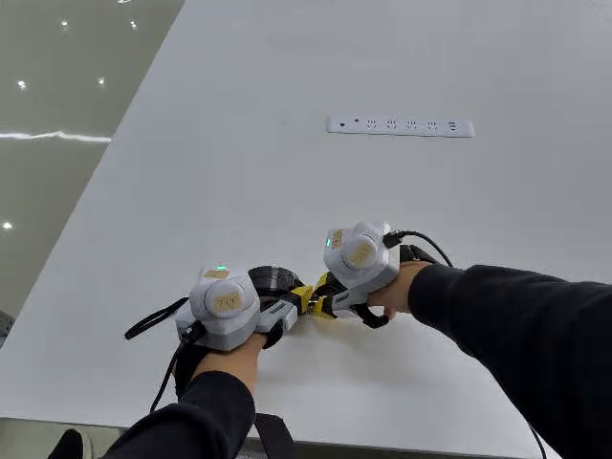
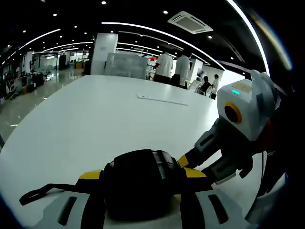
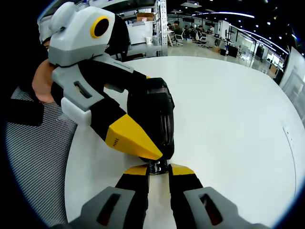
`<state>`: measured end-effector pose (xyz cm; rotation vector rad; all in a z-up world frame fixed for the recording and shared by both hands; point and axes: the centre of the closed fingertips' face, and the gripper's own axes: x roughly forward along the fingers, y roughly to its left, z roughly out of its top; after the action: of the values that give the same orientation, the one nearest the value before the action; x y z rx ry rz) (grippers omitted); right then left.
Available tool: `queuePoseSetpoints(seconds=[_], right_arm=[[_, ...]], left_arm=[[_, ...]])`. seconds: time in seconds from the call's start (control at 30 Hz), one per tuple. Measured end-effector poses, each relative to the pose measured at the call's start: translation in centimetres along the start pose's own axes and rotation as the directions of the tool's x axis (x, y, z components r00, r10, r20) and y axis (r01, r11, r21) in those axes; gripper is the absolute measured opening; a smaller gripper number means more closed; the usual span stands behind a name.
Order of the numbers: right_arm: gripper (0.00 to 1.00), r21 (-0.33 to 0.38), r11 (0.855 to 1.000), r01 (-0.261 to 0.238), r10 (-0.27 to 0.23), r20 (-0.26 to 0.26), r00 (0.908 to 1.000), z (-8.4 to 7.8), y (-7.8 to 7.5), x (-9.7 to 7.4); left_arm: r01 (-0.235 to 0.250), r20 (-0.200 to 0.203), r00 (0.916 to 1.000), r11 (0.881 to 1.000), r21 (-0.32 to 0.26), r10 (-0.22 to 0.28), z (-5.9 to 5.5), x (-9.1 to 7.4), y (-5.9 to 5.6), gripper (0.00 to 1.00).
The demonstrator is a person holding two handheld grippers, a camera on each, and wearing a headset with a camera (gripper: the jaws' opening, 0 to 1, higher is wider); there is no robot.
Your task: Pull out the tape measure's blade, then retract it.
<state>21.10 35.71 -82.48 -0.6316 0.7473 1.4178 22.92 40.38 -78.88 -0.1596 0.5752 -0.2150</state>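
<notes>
A black tape measure (image 1: 274, 279) lies near the table's front edge, between the two grippers. My left gripper (image 2: 143, 174) is shut on the black case (image 2: 142, 186), one yellow-tipped jaw on each side; in the head view the left gripper (image 1: 287, 308) reaches in from the left. A black wrist strap (image 2: 37, 193) trails off the case to the left. My right gripper (image 3: 159, 170) meets the case (image 3: 153, 112) at its bottom corner, jaws shut on the small metal blade tip (image 3: 157, 166). No length of blade shows. In the head view the right gripper (image 1: 320, 304) comes from the right.
A white power strip (image 1: 400, 125) lies farther back on the white table (image 1: 249, 143). The table's front edge (image 1: 115, 419) runs just below the hands, with its left edge and the floor beyond. People stand at the far end of the room (image 2: 174, 67).
</notes>
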Motion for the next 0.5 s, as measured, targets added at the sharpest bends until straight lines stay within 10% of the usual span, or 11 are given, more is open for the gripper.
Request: queuePoseSetpoints(seconds=[0.5], right_arm=[[0.12, -0.005, 1.0, -0.001, 0.001, -0.005, 1.0, -0.02, 0.04, 0.19]], left_arm=[[0.004, 0.001, 1.0, 1.0, -0.003, -0.004, -0.06, 0.03, -0.04, 0.59]])
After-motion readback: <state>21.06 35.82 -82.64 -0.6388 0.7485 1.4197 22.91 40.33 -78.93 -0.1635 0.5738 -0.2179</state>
